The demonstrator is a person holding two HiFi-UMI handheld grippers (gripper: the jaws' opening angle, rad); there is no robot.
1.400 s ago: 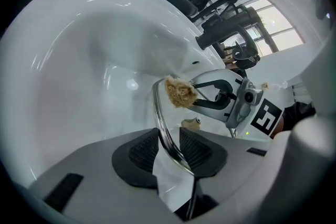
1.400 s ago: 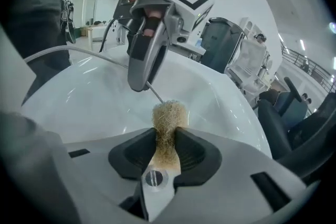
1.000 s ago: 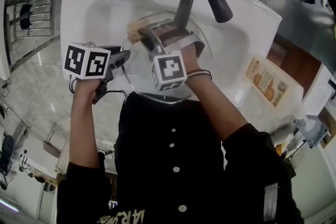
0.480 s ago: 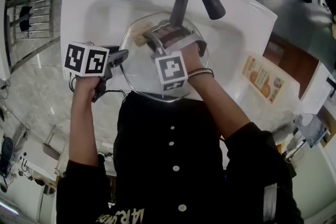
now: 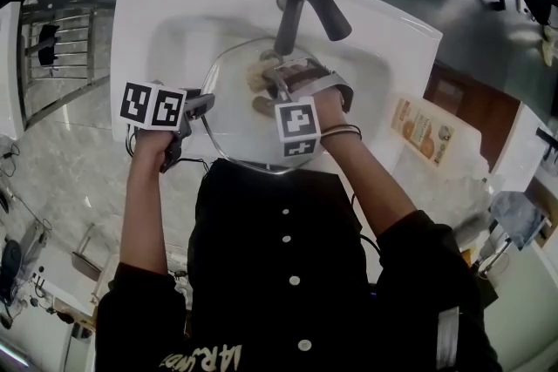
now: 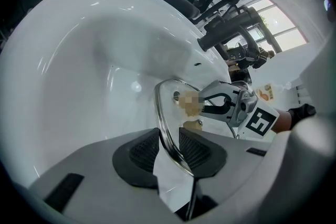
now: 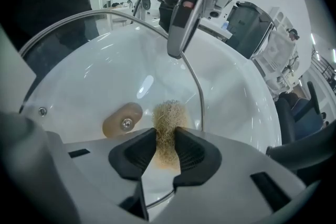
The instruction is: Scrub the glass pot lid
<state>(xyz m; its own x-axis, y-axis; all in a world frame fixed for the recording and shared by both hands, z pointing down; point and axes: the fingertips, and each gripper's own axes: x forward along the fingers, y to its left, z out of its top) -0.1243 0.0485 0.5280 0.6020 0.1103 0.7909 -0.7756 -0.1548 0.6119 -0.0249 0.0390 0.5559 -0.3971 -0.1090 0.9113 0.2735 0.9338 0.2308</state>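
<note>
Your left gripper (image 6: 169, 148) clamps the rim of the glass pot lid (image 5: 228, 131), at mid-frame over the white sink (image 5: 166, 13). Your right gripper (image 7: 165, 148) pinches a tan scrubber (image 7: 169, 118) against the glass, beside the lid's knob (image 7: 122, 122).

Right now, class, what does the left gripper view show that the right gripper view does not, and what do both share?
Only the left gripper view: close up, the left gripper clamped on the metal rim of the round glass pot lid, seen edge-on.
Only the right gripper view: close up, the right gripper pinching a tan fibrous scrubbing pad between its jaws.
Both: the lid, the white ceramic sink, and the opposite gripper across the lid.
</note>
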